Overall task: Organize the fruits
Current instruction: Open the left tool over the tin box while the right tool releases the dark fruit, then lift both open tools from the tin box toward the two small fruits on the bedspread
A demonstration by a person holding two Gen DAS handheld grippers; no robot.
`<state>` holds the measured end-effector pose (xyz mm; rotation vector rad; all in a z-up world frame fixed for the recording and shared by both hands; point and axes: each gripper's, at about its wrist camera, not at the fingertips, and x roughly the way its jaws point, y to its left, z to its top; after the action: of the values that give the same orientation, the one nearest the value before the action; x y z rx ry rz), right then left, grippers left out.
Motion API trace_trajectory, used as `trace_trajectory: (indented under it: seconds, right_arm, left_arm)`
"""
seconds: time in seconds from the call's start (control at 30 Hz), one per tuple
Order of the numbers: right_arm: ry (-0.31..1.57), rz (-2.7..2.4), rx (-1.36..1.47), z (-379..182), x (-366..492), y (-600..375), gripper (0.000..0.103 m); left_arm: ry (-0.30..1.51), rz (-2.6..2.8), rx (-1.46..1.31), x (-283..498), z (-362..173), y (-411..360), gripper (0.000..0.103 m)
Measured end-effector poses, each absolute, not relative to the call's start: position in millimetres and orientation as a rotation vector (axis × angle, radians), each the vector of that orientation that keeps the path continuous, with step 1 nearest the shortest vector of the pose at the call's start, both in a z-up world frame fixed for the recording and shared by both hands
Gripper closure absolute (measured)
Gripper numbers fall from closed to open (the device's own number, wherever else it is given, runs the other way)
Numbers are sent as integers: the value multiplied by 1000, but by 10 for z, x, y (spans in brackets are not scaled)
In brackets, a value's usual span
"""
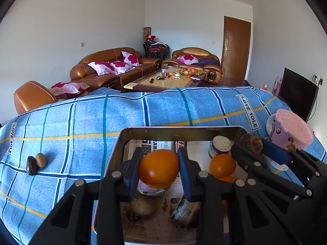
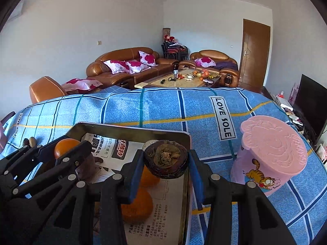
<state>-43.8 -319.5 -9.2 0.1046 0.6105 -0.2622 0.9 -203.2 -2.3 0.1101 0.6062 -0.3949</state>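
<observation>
A metal tray (image 1: 179, 130) lined with newspaper sits on the blue checked cloth. My left gripper (image 1: 159, 169) is shut on an orange (image 1: 158, 168) and holds it above the tray. My right gripper (image 2: 166, 163) is shut on a dark brown dried fruit (image 2: 166, 159), held over the tray's right side (image 2: 187, 175); that gripper (image 1: 250, 146) and its fruit (image 1: 251, 143) also show in the left wrist view. In the tray lie more oranges (image 1: 222, 165) (image 2: 137, 205), a purple cut fruit (image 1: 219, 146) and dark brown fruits (image 1: 143, 205). The left gripper's orange (image 2: 65, 147) also shows in the right wrist view.
A pink lidded cup (image 2: 271, 155) with a cartoon cat stands right of the tray. Two small brown fruits (image 1: 36, 163) lie on the cloth to the left. Behind the table are brown sofas (image 1: 114, 67), a coffee table (image 1: 163, 79) and a TV (image 1: 298, 94).
</observation>
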Motion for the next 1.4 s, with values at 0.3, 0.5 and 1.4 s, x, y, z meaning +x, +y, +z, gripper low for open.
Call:
trace_trajectory:
  seconds: [0.3, 0.5, 1.4]
  right_arm:
    - [589, -182, 211, -99, -473, -3268, 56]
    - [542, -161, 281, -80, -552, -3359, 56]
    - [75, -451, 109, 308, -1238, -3218, 1]
  left_arm:
    - [579, -352, 108, -29, 1, -1990, 54]
    - [554, -325, 75, -59, 23, -1885, 30]
    - [283, -74, 98, -263, 222, -1188, 0]
